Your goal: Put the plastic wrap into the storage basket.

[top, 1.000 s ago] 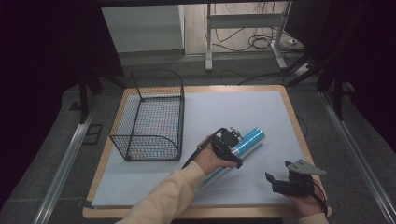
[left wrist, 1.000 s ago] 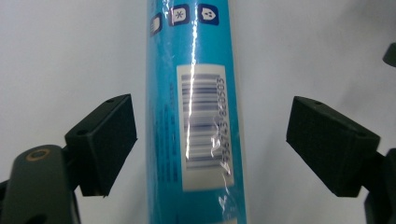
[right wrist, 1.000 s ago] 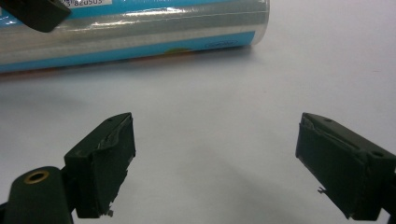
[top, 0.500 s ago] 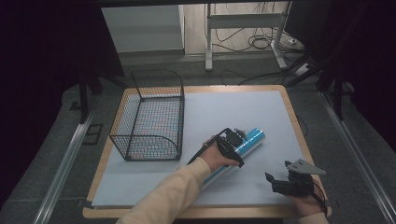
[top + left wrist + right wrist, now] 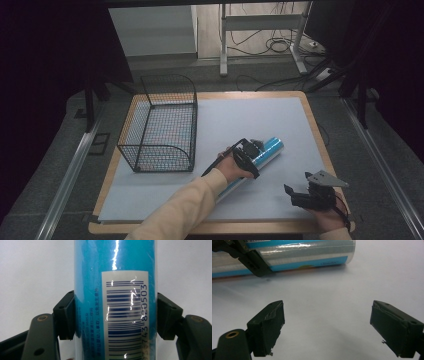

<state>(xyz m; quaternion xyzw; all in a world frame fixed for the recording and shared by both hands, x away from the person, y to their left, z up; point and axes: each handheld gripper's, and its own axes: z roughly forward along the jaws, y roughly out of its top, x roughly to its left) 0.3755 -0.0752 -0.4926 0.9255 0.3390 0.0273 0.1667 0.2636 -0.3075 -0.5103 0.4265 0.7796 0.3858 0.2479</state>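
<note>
Covering most of the wooden table is a pale sheet, and on its left part stands a black wire basket with its open top facing up. Right of the basket, near the middle of the sheet, lies a blue tube on its side, slanting from the person's near side up toward the far right. The left gripper sits across the tube, and its jaws have just been closing; in the left gripper view both black pads press against the tube's sides, one on the blue wrapper and one beside the barcode label, so the tube is clamped between them. The right gripper rests near the table's front right corner, well apart from the tube, and in its own view the right gripper has its jaws wide apart over bare sheet.
</note>
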